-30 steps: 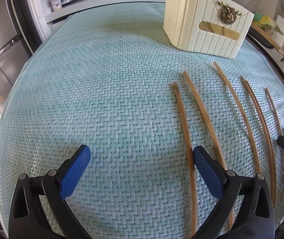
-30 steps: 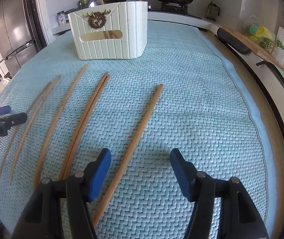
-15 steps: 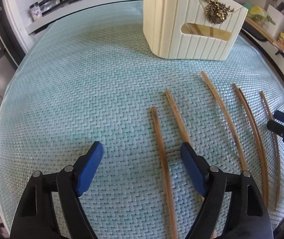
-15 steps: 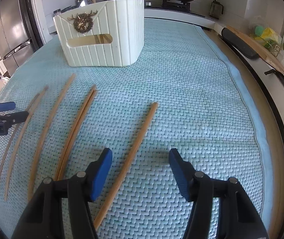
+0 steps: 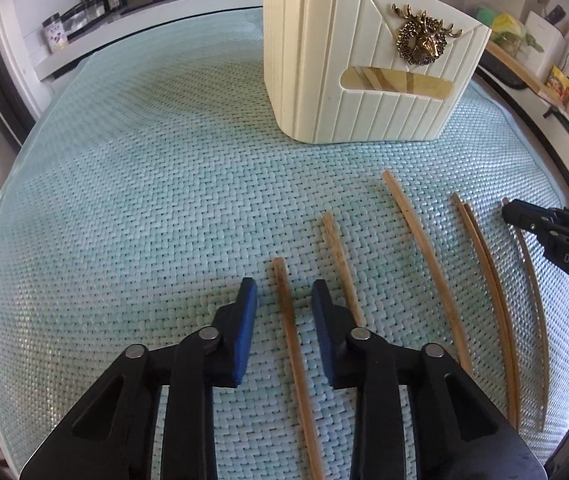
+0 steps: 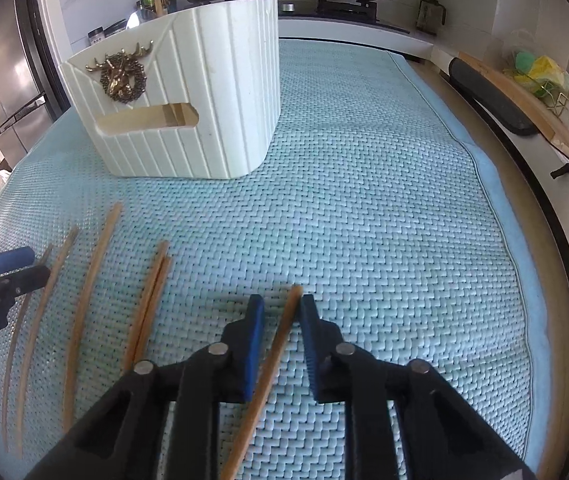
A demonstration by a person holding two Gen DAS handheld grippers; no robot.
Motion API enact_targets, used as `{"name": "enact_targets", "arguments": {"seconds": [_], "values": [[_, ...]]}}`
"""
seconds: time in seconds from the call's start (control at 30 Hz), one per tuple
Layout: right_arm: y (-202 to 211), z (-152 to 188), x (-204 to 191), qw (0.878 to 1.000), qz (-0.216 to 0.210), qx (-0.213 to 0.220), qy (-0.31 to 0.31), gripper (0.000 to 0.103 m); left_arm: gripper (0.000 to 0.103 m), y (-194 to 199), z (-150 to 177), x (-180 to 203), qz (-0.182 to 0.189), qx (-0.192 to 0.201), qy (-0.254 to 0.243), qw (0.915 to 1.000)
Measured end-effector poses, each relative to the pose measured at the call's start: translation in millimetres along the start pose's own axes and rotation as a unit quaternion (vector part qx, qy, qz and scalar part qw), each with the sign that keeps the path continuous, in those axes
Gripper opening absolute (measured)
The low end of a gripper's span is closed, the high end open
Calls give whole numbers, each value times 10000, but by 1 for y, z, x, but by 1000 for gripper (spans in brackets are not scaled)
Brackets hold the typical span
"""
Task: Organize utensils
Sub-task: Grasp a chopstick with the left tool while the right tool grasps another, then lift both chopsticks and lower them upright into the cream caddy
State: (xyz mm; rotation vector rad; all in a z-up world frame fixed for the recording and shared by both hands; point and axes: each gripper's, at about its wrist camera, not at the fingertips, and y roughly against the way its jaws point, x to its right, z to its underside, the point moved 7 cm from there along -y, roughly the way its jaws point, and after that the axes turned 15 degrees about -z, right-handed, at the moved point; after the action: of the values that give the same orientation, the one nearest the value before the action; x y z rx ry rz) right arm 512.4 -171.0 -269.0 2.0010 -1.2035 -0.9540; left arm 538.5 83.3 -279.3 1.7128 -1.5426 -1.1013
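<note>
Seven wooden chopsticks are laid in a row on the mat-covered desk [image 6: 364,200], in front of the cream utensil holder [image 5: 348,80], their long axes pointing roughly toward it. The left hand-held gripper [image 5: 284,300] is placed astride the chopstick furthest left of the holder [image 5: 290,340], jaws closing, pads not yet touching. The right hand-held gripper [image 6: 282,312] is pinched narrowly around the rightmost chopstick [image 6: 272,364]. A second ago both were held wide and further from the holder.
</note>
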Motion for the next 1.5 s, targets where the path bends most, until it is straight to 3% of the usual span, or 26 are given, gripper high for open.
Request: {"name": "enact_targets", "arguments": {"seconds": [0.03, 0.07, 0.37, 0.8, 1.0, 1.27, 1.5], "values": [[-1, -2, 2, 10000, -30, 27, -47, 10, 8, -1, -1, 1, 42, 4, -3, 10000], [-2, -5, 4, 9999, -50, 49, -77, 9, 6, -2, -3, 1, 87, -3, 16, 10000], [21, -17, 10, 9967, -521, 535, -317, 7, 3, 15, -6, -21, 380, 289, 475, 9977], [152, -31, -48, 9817, -1084, 1524, 362, 7, 3, 169, -6, -58, 605, 1688, 743, 9810], [208, -21, -80, 9725, -1086, 1912, 767, 7, 3, 230, 5, -55, 694, 2133, 844, 9709], [247, -27, -109, 9590, -842, 2442, 1163, 7, 3, 257, -2, -62, 778, 2432, 1020, 9615], [264, -39, -121, 9525, -833, 2639, 1268, 7, 3, 276, -14, -64, 836, 2639, 1058, 9551]]}}
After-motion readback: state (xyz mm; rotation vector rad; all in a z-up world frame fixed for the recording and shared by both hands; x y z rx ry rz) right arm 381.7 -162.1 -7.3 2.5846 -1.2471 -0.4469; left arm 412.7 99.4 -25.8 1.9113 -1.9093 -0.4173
